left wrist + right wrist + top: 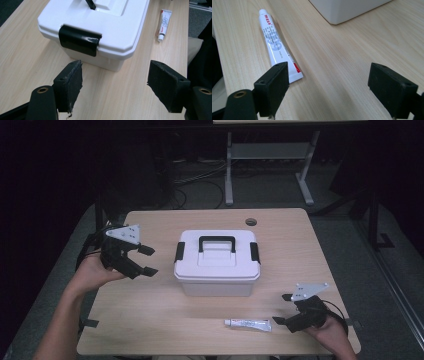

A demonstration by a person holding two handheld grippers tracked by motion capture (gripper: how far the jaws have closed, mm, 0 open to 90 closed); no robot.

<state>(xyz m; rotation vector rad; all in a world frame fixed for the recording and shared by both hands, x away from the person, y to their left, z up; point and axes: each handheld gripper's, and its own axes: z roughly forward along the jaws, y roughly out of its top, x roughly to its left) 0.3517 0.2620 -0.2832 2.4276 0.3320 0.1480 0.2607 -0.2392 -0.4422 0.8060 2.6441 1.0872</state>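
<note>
In the high view, a white rectangular plastic storage box [217, 263] with a black carrying handle and black side latches is sitting at the middle of the light wooden table [150, 310], lid down and both latches closed. The left gripper [148, 260] is hovering just off the box's left end, tilted downward with its jaws spread wide, probably lining up on the nearer latch. The right gripper [283, 309] is hanging low near the table's front edge, jaws also apart, pointing at a small white squeeze tube with red print [248, 324] lying flat in front of the box.

In the left gripper view, the black glossy latch [79, 40] is facing the open jaws, nothing lying between them.

In the right gripper view, the tube [277, 45] is resting just beside the left jaw, off-centre, so the hand likely needs to shift sideways before closing.
</note>
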